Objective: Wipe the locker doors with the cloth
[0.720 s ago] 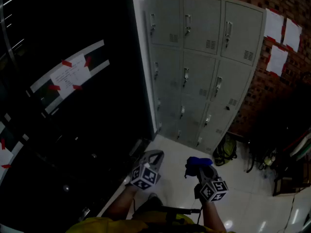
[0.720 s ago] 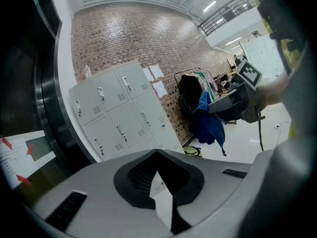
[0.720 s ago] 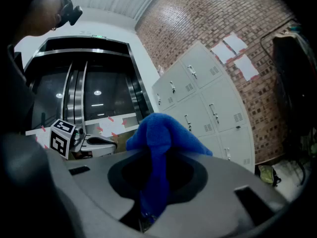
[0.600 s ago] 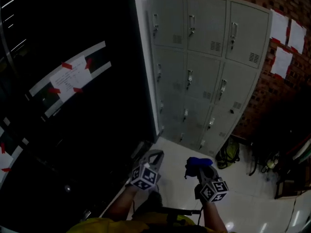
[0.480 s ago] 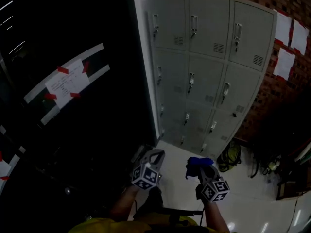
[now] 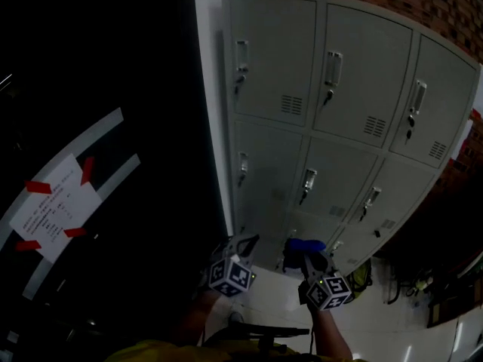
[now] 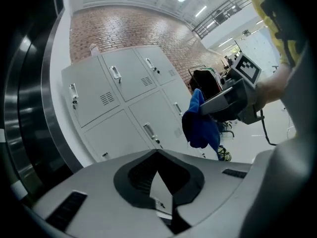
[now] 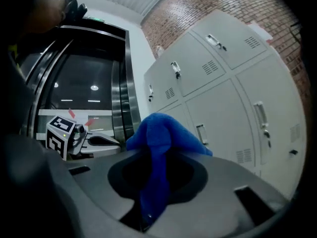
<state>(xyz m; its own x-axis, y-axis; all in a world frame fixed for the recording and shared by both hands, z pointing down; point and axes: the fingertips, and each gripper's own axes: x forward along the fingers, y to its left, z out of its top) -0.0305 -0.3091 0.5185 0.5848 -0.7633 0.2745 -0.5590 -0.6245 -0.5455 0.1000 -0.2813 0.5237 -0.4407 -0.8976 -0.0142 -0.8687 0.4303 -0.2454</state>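
I am holding my right claw (image 8: 157,155) clamped on a bright blue soft cloth (image 8: 159,133), with both jaws pressing against the bunched fabric. One fold is rising above the jaw tips and a strip is hanging down between them. In the head view this blue cloth (image 6: 303,246) is sitting low in front of the bottom doors of the tall grey metal locker bank (image 6: 343,119), and I cannot tell whether it is touching them. I am keeping my left claw (image 7: 157,152) closed with its tips meeting. It is gripping nothing, and only a small gap lower down is showing a locker door behind. The left claw is pointing up toward the lockers, just beside the right one and apart from it, and the marker cubes on both are facing my head camera. The locker doors are all standing shut, each with a handle and a vent slot. A red brick wall (image 6: 426,2) is rising behind them. To my left a dark glass wall (image 6: 113,66) is carrying a white paper sheet fixed with red tape (image 6: 54,211). A glossy white tiled floor (image 6: 377,326) is spreading below my claws.
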